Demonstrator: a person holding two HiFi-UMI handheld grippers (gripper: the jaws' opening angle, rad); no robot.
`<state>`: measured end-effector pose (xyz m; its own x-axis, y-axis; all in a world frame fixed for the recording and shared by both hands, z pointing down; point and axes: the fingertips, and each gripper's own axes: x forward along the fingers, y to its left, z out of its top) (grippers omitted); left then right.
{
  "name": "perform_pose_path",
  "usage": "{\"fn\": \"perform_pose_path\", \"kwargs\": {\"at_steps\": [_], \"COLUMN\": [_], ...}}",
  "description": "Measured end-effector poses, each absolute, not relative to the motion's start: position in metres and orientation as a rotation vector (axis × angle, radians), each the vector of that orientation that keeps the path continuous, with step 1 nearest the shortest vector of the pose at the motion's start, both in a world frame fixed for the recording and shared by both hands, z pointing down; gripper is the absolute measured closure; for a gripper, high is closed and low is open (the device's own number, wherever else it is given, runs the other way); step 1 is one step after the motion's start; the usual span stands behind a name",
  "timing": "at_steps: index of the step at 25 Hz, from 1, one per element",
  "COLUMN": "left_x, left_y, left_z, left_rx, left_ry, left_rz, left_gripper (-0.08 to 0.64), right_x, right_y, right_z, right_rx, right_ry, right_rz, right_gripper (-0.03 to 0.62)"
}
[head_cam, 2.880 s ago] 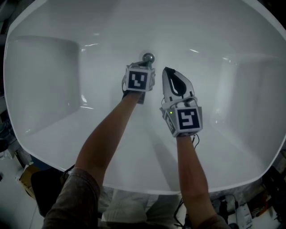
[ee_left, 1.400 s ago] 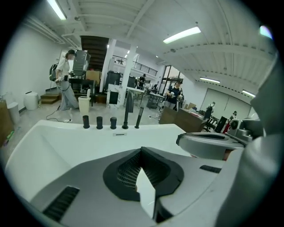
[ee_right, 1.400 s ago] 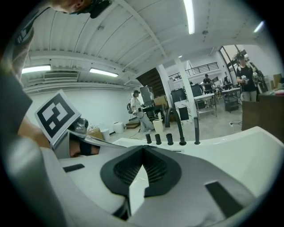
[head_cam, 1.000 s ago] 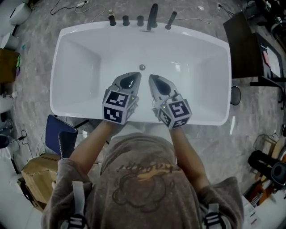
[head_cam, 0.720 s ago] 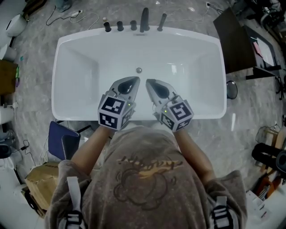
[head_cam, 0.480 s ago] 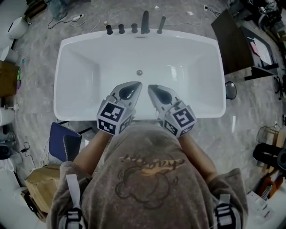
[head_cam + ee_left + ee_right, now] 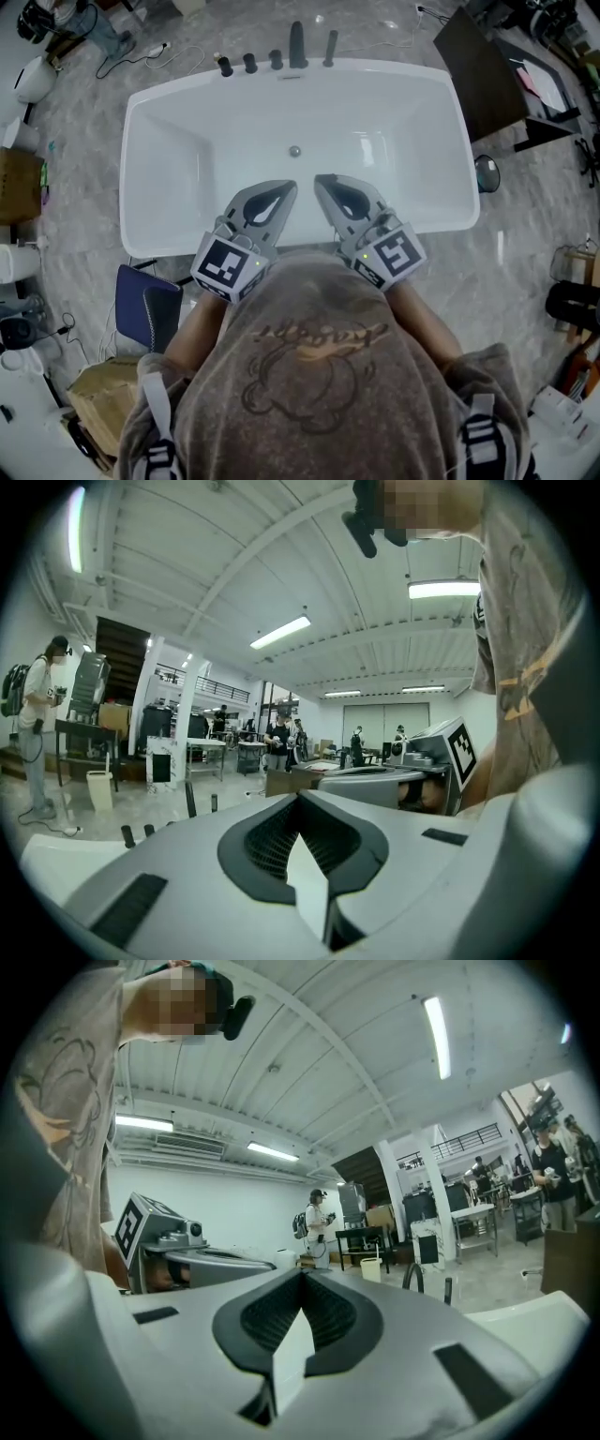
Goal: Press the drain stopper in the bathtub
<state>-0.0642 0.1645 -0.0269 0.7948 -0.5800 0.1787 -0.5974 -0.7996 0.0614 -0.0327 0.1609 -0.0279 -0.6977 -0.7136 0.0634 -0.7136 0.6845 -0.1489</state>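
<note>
Pulled well back since earlier, left gripper (image 7: 278,195) and right gripper (image 7: 335,191) both closed, empty; drain stopper (image 7: 294,151) mid bathtub (image 7: 187,159) floor; press likely done, repeat needs reaching down.

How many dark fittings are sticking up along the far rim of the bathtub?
5, in a row: three short knobs at left, a tall spout, then a slim handle. None seems hidden.

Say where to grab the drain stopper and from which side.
Take the drain stopper by the rim of its round cap, coming straight down from above. It sits small and low on the bathtub floor, so probably only its top is reachable.
</note>
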Motion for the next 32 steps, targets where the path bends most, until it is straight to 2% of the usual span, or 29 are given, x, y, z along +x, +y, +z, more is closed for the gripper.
{"fn": "perform_pose_path", "kwargs": {"at_steps": [32], "left_x": [-0.057], "left_y": [0.164], "left_z": [-0.006], "left_rx": [2.853], "left_ry": [-0.946], "left_rz": [0.209], "left_gripper": [0.557], "right_x": [-0.043], "right_y": [0.186], "right_z": [0.0], "right_rx": [0.912], "right_ry": [-2.888], "right_rz": [0.297], "right_gripper": [0.594]}}
